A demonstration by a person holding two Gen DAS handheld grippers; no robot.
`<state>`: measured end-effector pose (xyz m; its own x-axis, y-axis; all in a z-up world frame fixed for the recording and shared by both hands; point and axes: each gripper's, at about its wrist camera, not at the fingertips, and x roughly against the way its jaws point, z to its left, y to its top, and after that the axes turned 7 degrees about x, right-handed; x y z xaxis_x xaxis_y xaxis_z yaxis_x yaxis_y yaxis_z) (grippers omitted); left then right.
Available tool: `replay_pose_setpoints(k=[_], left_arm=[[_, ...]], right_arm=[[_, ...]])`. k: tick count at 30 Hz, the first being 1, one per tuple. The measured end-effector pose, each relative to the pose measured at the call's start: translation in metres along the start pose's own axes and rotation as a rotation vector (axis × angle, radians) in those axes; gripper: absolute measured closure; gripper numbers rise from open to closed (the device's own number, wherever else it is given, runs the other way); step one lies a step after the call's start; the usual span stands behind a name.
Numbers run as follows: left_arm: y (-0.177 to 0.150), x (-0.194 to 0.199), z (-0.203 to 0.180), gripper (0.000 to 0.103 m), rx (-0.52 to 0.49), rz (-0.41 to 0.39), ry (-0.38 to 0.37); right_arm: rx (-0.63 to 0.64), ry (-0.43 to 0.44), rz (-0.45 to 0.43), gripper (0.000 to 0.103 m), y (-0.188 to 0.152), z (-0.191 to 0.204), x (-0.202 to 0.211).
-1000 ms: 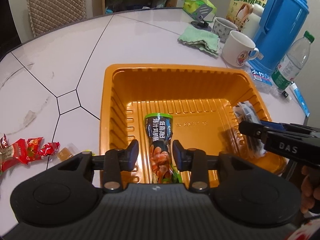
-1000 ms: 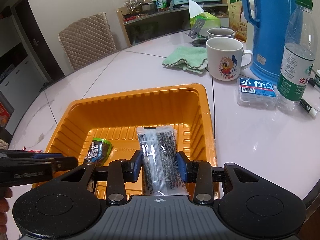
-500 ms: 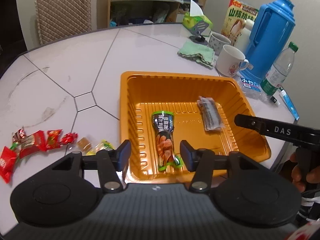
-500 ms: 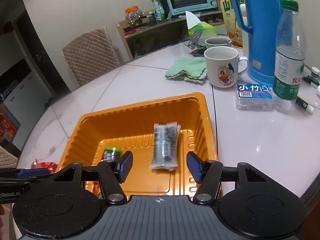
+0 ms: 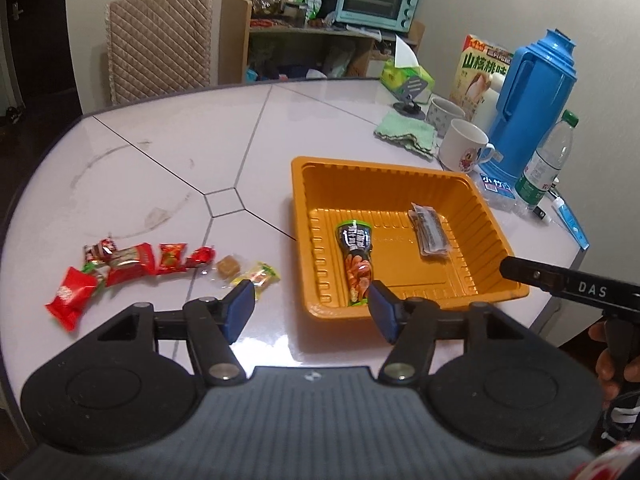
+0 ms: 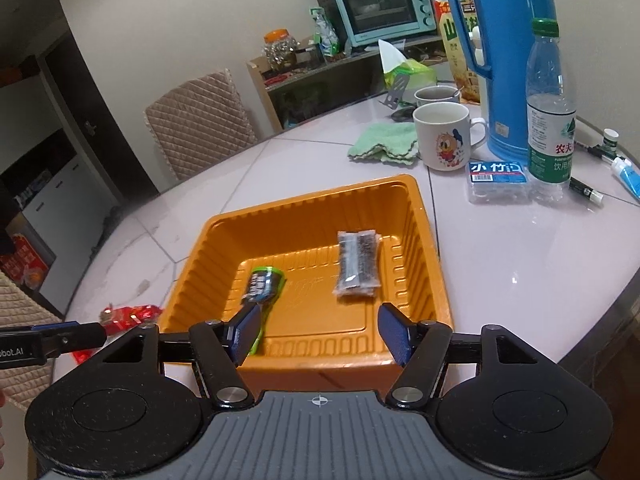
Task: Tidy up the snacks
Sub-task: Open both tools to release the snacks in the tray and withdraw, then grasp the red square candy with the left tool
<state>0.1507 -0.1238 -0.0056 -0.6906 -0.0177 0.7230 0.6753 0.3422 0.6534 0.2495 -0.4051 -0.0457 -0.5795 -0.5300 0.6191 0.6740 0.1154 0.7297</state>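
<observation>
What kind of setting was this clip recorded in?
Most likely a home dining room or kitchen corner: a round table with a mug and blue thermos, and a toaster oven on a shelf behind.

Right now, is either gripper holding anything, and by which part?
Nothing is held. The left gripper and right gripper, jaws just opened, are empty; the green snack pack and clear packet lie in the orange tray.
</observation>
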Motion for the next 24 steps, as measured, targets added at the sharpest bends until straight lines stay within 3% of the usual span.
replay_pose_setpoints(k=[11, 24], left_arm=[[-0.024, 0.029, 0.039, 0.043, -0.01, -0.004, 0.033], [-0.029, 0.038, 0.125, 0.043, 0.022, -0.007, 0.128]], right_arm=[[0.026, 0.049, 0.01, 0.037, -0.024, 0.047, 0.015], [0.068, 0.165, 0.085, 0.037, -0.043, 0.138, -0.02]])
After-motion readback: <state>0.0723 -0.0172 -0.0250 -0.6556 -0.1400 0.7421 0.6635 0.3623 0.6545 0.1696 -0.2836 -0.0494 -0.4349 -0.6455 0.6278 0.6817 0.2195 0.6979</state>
